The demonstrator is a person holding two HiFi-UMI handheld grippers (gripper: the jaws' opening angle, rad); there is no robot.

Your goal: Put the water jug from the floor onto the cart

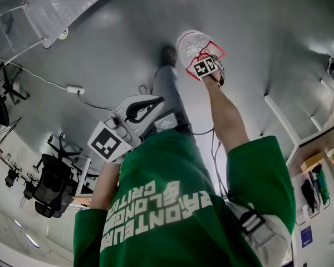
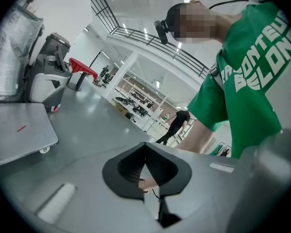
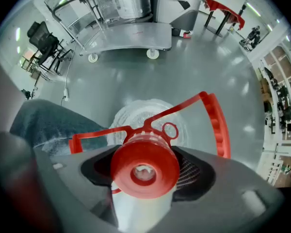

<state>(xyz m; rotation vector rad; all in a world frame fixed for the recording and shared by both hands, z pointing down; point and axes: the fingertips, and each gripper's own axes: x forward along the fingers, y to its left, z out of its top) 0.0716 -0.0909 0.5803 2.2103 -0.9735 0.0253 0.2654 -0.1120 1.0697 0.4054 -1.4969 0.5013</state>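
Wide grey floor (image 1: 100, 54) all round, and the flat cart (image 3: 131, 37) waits well apart from the action on the far left, its deck bare on the near part and ready to take a load. The water jug (image 1: 189, 44) is on the floor, upright, just beside the person's foot, so nothing has been lifted yet by my reading.

The right gripper (image 1: 207, 67) hangs straight down over the jug at the end of a stretched arm. Coming in from above puts the jaws either side of the neck, the narrowest place to grab on a big round bottle. The jaws look clamped on the jug's top, pads snug against both sides just under the red cap (image 3: 144, 166). The red carry handle (image 3: 218, 120) swings clear to the right, out of the grip.

The left gripper (image 1: 139, 110) stays tucked near the waist, jaws together on nothing — spare for now, likely kept back so it doesn't crowd the pick.
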